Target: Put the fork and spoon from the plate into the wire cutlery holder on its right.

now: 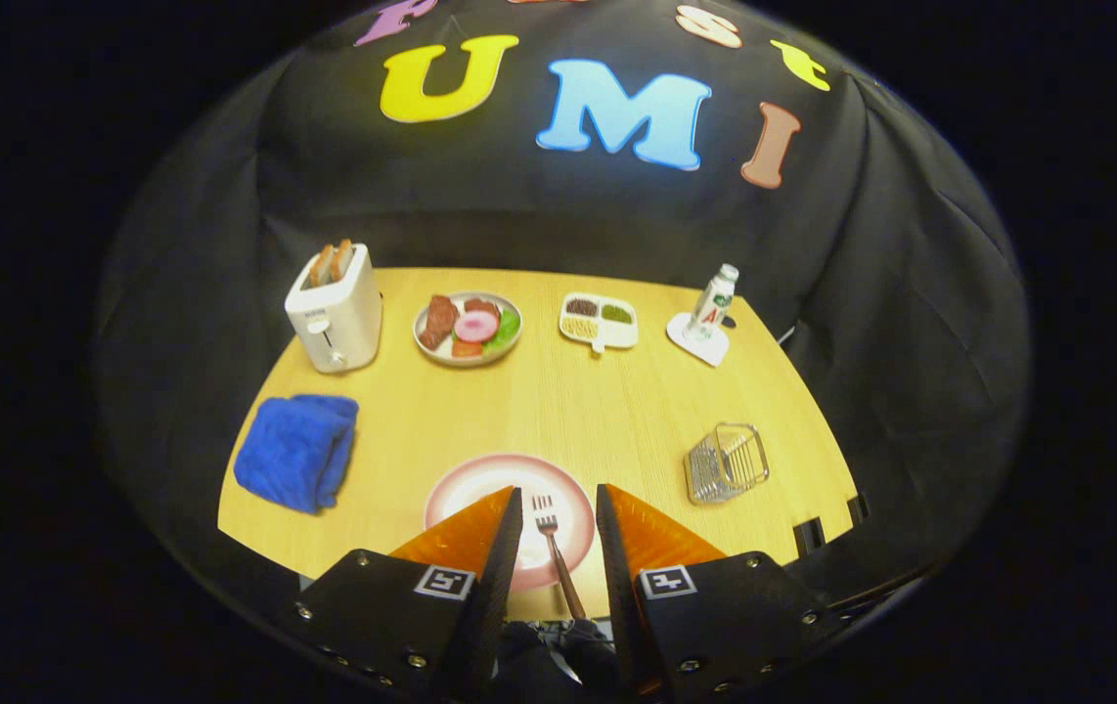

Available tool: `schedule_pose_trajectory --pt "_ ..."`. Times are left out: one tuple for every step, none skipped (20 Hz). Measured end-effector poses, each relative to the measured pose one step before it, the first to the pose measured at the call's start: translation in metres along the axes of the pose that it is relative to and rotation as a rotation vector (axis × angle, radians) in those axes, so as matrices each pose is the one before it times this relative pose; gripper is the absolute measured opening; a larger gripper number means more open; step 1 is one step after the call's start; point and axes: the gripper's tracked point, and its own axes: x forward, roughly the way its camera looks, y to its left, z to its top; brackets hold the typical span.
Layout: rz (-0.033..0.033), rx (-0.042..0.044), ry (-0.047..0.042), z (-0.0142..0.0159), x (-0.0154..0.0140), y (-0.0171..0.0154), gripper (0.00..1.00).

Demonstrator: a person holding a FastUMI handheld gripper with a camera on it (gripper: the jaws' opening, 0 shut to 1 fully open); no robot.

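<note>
We see our claw (559, 513) held open over the plate (461, 489), gripping nothing, with the fork (553, 548) lying between its fingers. The wire cutlery holder (726, 462) stands on the table (558, 401) just right of the plate.

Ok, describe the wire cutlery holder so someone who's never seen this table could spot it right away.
Start at the wooden table and find the pink-rimmed plate with the fork on it, lying between the open gripper's fingers. Just beyond the fingers and to the plate's right sits the wire cutlery holder. It is the see-through basket of thin metal wires; the things around it are solid.
</note>
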Motion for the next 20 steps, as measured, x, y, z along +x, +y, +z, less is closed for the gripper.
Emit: schedule_pose_trajectory --pt "-0.0077 0.00178 0.04683 -0.01355 0.00746 -0.0015 0.47" --pt "-0.00174 0.00227 0.04576 -0.01176 0.00567 -0.0003 0.47" --pt "-0.00979 0.00151 0.04168 -0.01023 0.00794 -0.0012 0.47" --pt "-0.00275 -0.00632 0.04727 -0.01132 0.00753 -0.00001 0.47" --pt "-0.00821 -0.00912 0.03835 -0.00909 0.0081 -0.00033 0.47" --pt "-0.00321 -0.01117 0.03731 -0.00736 0.00812 0.00043 0.47" --pt "-0.00241 -0.01595 0.03529 -0.00772 0.00676 0.00077 0.47" --pt "-0.01051 -0.01847 0.04445 -0.00749 0.00706 -0.00177 0.47" --pt "-0.01088 -0.02344 0.04183 -0.00815 0.0085 -0.0019 0.47" --pt "-0.00702 -0.02274 0.04393 -0.00759 0.00593 -0.00086 0.47" --pt "0.00413 -0.02219 0.03665 -0.00653 0.00589 0.00156 0.47" --pt "0.00829 -0.01878 0.0308 -0.0055 0.0059 0.00243 0.47" --pt "0.00734 -0.01529 0.03246 -0.00538 0.00521 0.00167 0.47" --pt "0.00417 -0.01491 0.03076 -0.00486 0.00424 0.00096 0.47" --pt "0.00251 -0.00837 0.02061 -0.00376 0.00629 0.00031 0.47" --pt "0.01125 -0.00511 0.01078 -0.00122 0.00427 0.00166 0.47" --pt "0.01057 -0.00128 0.0068 -0.00049 0.0056 0.00251 0.47" --pt "0.00556 -0.00191 0.00716 -0.00045 0.00459 0.00031 0.47" --pt "0.00273 -0.00524 0.00582 0.0001 0.00466 -0.00015 0.47" --pt "0.00094 -0.00756 0.00858 0.00071 0.00368 -0.00064 0.47"
